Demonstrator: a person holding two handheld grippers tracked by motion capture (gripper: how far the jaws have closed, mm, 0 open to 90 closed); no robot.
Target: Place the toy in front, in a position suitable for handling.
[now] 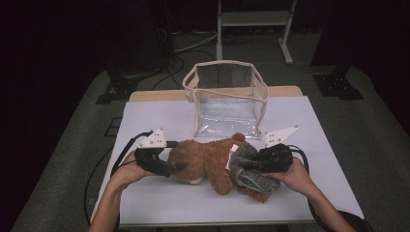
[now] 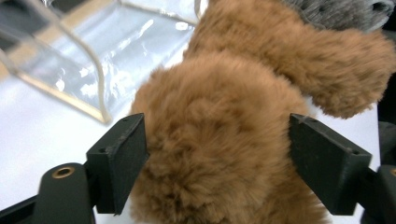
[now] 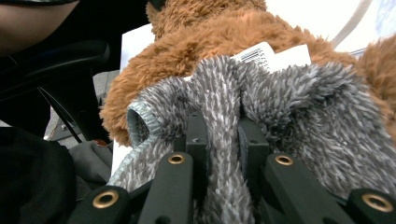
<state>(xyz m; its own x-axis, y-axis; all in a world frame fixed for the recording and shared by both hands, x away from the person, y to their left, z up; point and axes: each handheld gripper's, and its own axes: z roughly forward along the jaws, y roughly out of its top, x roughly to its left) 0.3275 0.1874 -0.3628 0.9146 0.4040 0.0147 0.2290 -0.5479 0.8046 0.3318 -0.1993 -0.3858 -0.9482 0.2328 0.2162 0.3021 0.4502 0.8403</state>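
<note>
Straddling teddy bear [image 1: 208,162] at lower centre, left gripper [image 1: 180,166] jaws partly spread, pads off fur | right gripper [image 1: 241,166] clamped on grey sweater [image 1: 249,169] | risk: sweater snags, bear slides toward clear bag [image 1: 227,99].

Both forearms come in from the bottom of the high view, bare and angled inward toward each other, each hand wrapped around a hand-held gripper held low over the surface [image 1: 159,198].

The left hand-held gripper [image 1: 180,166] lies roughly level and points toward the right one. In the left gripper view its 2 jaws stand apart, one on each side of the brown plush toy [image 2: 219,154], the pads barely at the fur.

The right hand-held gripper [image 1: 243,165] points back toward the left, also about level. Its 2 jaws are pinched tight on a fold of the toy's grey knit garment [image 3: 224,154].
</note>
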